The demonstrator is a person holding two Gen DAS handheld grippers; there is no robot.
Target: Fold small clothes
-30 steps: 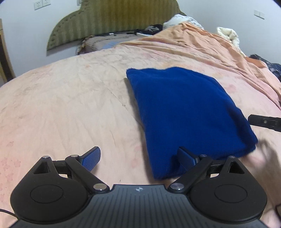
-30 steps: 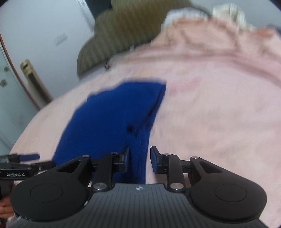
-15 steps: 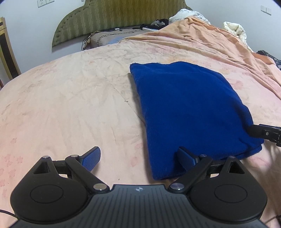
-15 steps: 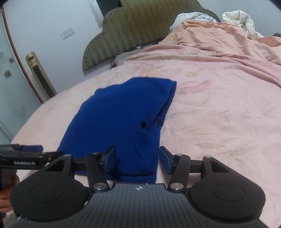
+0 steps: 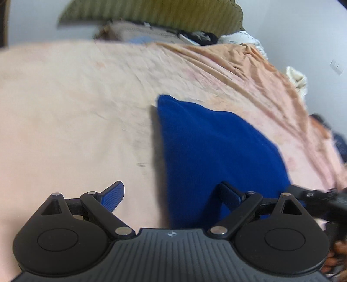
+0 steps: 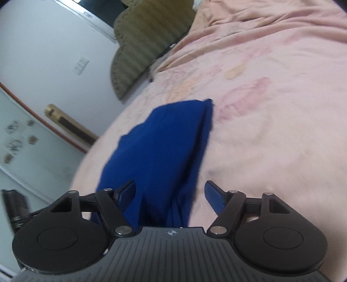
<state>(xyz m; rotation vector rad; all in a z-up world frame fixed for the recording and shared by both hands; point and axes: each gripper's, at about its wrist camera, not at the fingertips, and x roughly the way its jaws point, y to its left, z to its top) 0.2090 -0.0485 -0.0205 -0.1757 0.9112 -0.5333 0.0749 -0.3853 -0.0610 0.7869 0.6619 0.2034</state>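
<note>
The left gripper point(image 5: 172, 196) stands with its jaws spread wide; the near left corner of the blue garment point(image 5: 212, 151) lies in the gap between them, and neither blue-padded finger presses on it. The right gripper point(image 6: 170, 193) has its jaws opening at this moment; the near edge of the blue garment point(image 6: 164, 151) sits between them, and the pads stand clear of the cloth on both sides, so nothing is gripped. In the left wrist view the right gripper point(image 5: 312, 195) shows as a dark finger at the garment's near right corner, with part of a hand point(image 5: 338, 253) just behind it at the frame edge. Both views are blurred. The garment itself lies folded and flat on the peach bed sheet point(image 5: 76, 108), in a rough rectangle running away from the grippers; in the right wrist view its right-hand edge shows stacked layers. Beyond the garment the sheet rises into rumpled folds. Further off from the garment, at the head of the bed, sit a grey pillow point(image 5: 141, 32) and dark and white bedding, backed by an olive striped headboard point(image 5: 151, 10) against the pale wall. To the garment's far left, in the right wrist view, a gold-framed object point(image 6: 69, 125) leans by the wall.
</note>
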